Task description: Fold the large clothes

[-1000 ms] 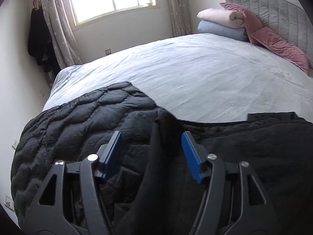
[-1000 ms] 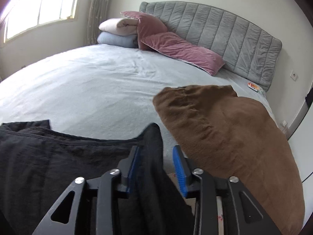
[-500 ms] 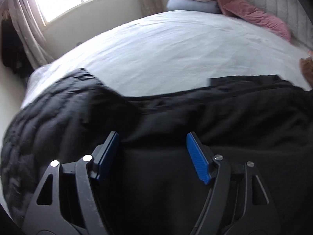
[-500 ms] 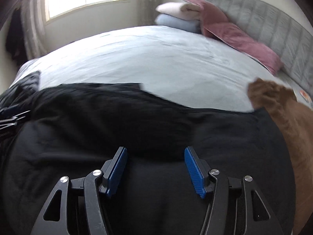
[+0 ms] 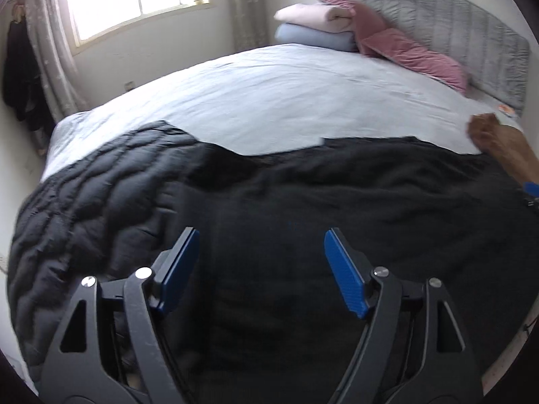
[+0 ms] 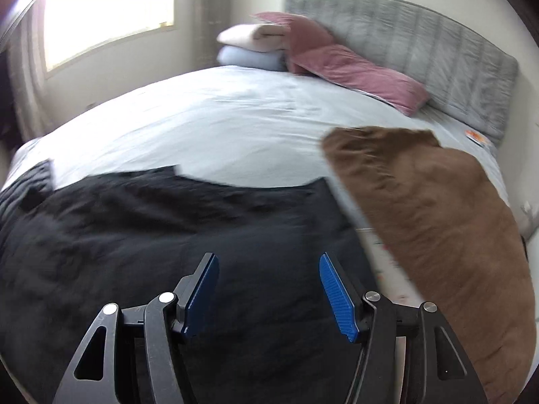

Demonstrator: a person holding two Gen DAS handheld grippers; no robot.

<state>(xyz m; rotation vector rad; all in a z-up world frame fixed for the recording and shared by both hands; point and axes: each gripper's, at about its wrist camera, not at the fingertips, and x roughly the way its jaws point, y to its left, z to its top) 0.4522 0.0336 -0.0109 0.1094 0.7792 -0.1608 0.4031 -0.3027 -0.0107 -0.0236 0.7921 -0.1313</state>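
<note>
A second ago each gripper had a ridge of black cloth between narrow jaws; now both have let go and drawn back, and the black garment [image 5: 337,202] lies spread flat across the near side of the bed [image 5: 286,101]. In the left wrist view, the left gripper [image 5: 261,271] hangs above the cloth with its jaws wide and opening further, nothing pinched between the blue pads, only the garment's surface lying below them. The garment overlaps a quilted black jacket [image 5: 94,181] at the left, probably because the bed's near edge is crowded with clothes waiting their turn. A scrap of brown fabric [image 5: 498,141] and a blue jaw tip of the other gripper show at the far right edge. Pillows [image 5: 414,50] and folded blankets [image 5: 313,27] sit well apart by the headboard, leaving the middle of the bed free for folding. The right wrist view shows the right gripper [image 6: 267,294] likewise poised over the garment, jaws wide and opening, empty. Only this view shows the brown fabric in full, lying just beside the garment's right edge, and the garment's squared far corner; only the left view shows the jacket's quilting and how far the garment overlaps it. The release suggests a fold or a smoothing pull just finished.
</note>
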